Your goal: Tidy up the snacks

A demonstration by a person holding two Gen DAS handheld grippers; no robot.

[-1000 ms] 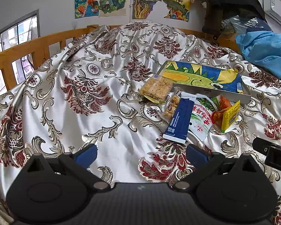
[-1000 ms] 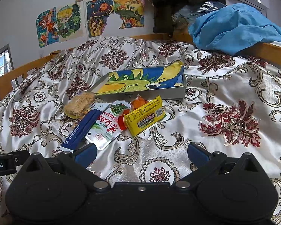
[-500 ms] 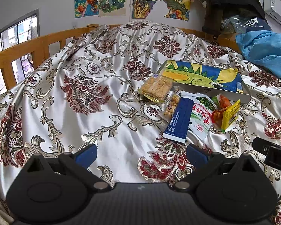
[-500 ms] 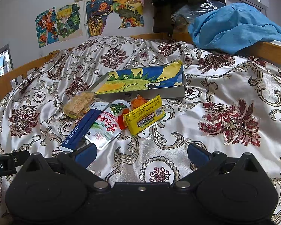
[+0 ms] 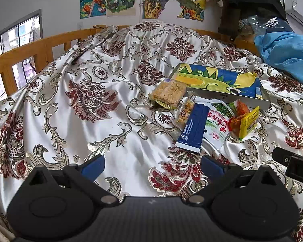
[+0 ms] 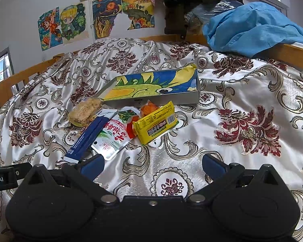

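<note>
Before the painted box [image 6: 157,86] we see heaped snacks [image 6: 119,127], some half-hidden under the blue packet [image 6: 86,139]; our left gripper [image 5: 152,164] and right gripper [image 6: 152,164] gape wide, empty.

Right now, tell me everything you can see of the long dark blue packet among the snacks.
The long dark blue packet is a flat, slim rectangle of glossy wrapper, with white ends, small white print and a lengthwise fold line. It lies flat on the patterned satin bedspread, running from near the painted box toward the cameras. Its right edge overlaps the white and green pouch, and a small clear snack pack lies against its left side. Neither claw touches it.
</note>
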